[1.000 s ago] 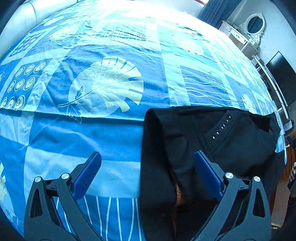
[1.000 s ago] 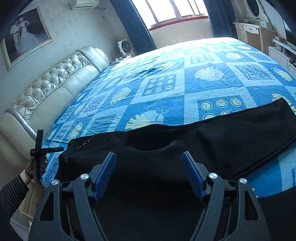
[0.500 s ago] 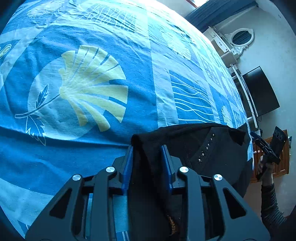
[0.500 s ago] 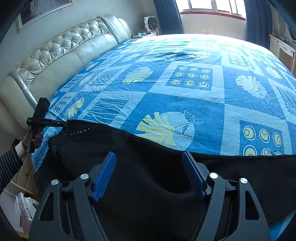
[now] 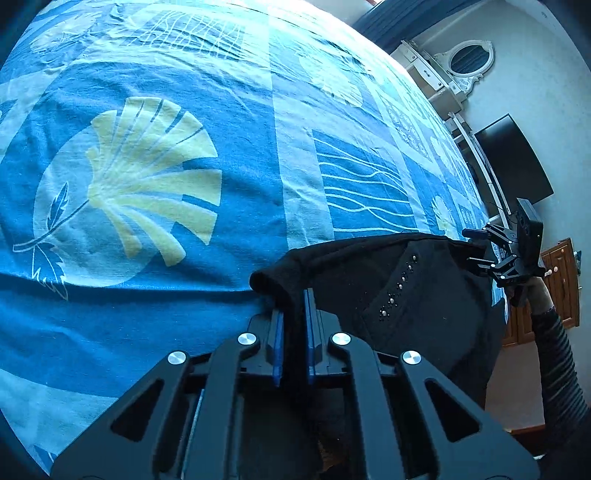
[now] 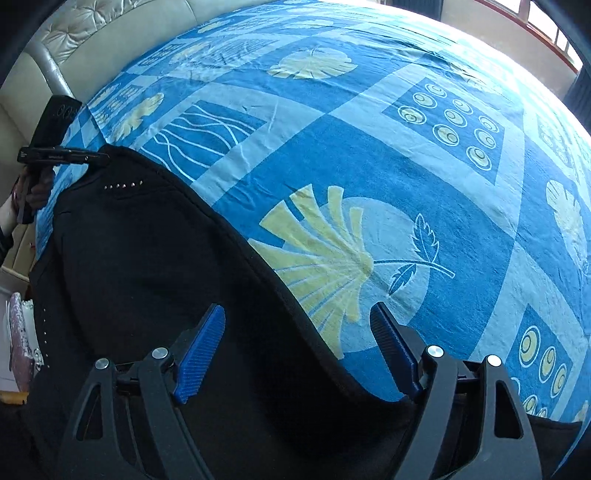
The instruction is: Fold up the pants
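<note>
Black pants (image 5: 406,295) with a row of small metal studs lie on the blue patterned bedspread (image 5: 166,166). My left gripper (image 5: 293,314) is shut on the pants' waist edge, the fabric bunched between its blue pads. In the right wrist view the pants (image 6: 147,295) spread over the bed's near side, and my right gripper (image 6: 299,328) is open, its jaws straddling the pants' curved edge just above the cloth. My right gripper also shows in the left wrist view (image 5: 495,254) at the pants' far corner. My left gripper also shows in the right wrist view (image 6: 62,155) at the studded corner.
A padded cream headboard (image 6: 92,33) lies beyond the bed's far left. A white dresser with an oval mirror (image 5: 469,62) and a dark screen (image 5: 513,162) stand along the wall. A wooden cabinet (image 5: 561,284) is by the bed's edge.
My left gripper has shut on the pants' waist edge and pinched it tighter. My right gripper has moved along the pants toward their edge, staying open.
</note>
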